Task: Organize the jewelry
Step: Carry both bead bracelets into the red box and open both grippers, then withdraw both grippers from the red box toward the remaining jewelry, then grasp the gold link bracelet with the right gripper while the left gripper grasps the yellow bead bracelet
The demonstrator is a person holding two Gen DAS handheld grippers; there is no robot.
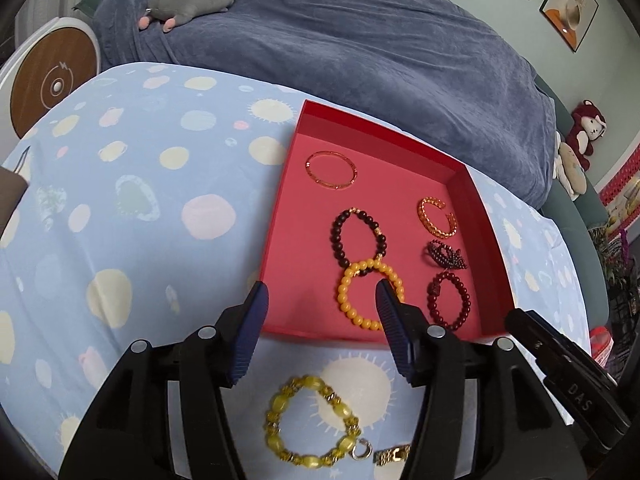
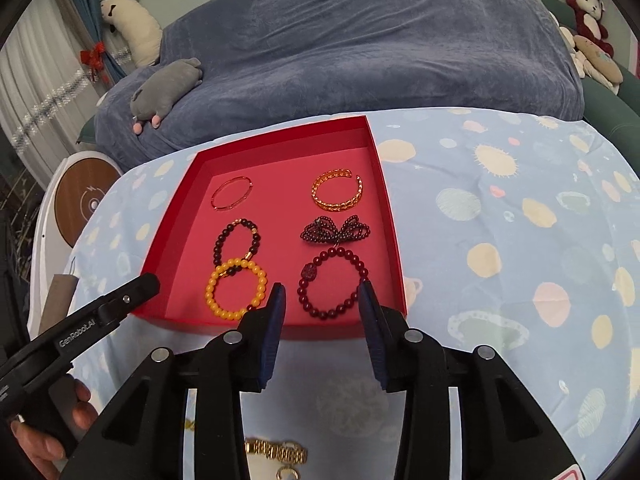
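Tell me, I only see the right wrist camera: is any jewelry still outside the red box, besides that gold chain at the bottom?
Observer: Yes. A yellow-green bead bracelet lies on the spotted cloth, in front of the red box.
Operator: Is the left gripper holding it?
Observer: No. The left gripper is open, with nothing between its pads; the bracelet lies loose on the cloth.
Operator: Is there anything on the wall?
Observer: Framed pictures hang at the upper right of the left wrist view.
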